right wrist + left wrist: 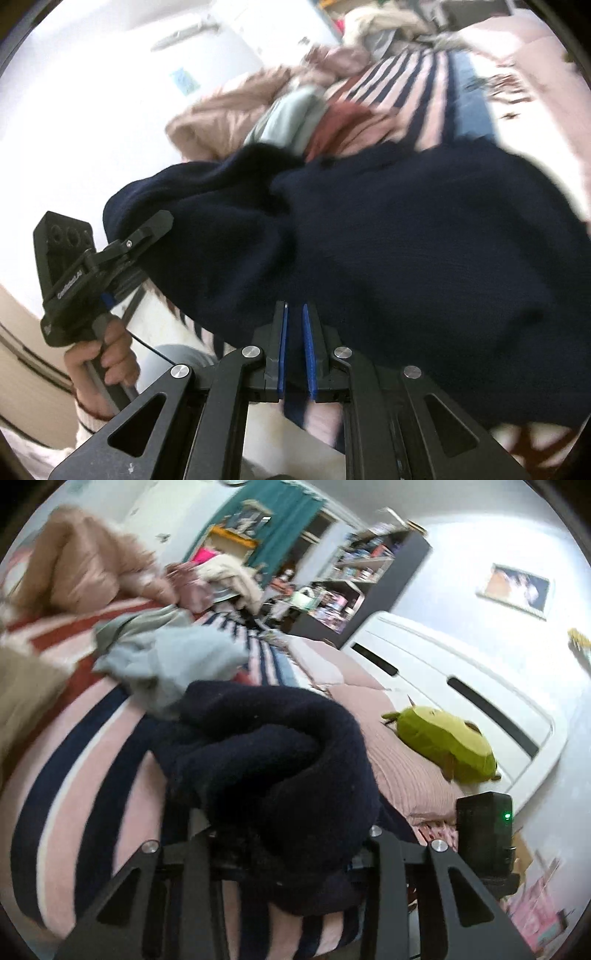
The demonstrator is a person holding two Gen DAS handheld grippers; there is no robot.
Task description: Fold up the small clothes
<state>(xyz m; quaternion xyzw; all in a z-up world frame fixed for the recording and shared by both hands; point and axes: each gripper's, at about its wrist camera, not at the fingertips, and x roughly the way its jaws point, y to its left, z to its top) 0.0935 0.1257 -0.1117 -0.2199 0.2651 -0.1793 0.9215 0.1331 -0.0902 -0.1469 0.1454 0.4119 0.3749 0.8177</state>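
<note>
A navy knit garment [280, 738] is bunched up right in front of the left wrist camera and covers that gripper's fingers. In the right wrist view the same garment [406, 240] hangs spread out over the striped bedspread [424, 92]. My left gripper [155, 225] reaches into its left edge, held by a hand [107, 354], and seems closed on a thick fold. My right gripper [294, 308] is shut, its blue pads [282, 350] pinching the garment's near edge.
A heap of light blue and grey clothes [173, 664] lies on the pink and navy striped bedspread [74, 775], with a beige-pink duvet [81, 565] behind. A green plush toy [443, 742] rests by the white headboard [461, 686]. A dark bookshelf [369, 572] stands beyond the bed.
</note>
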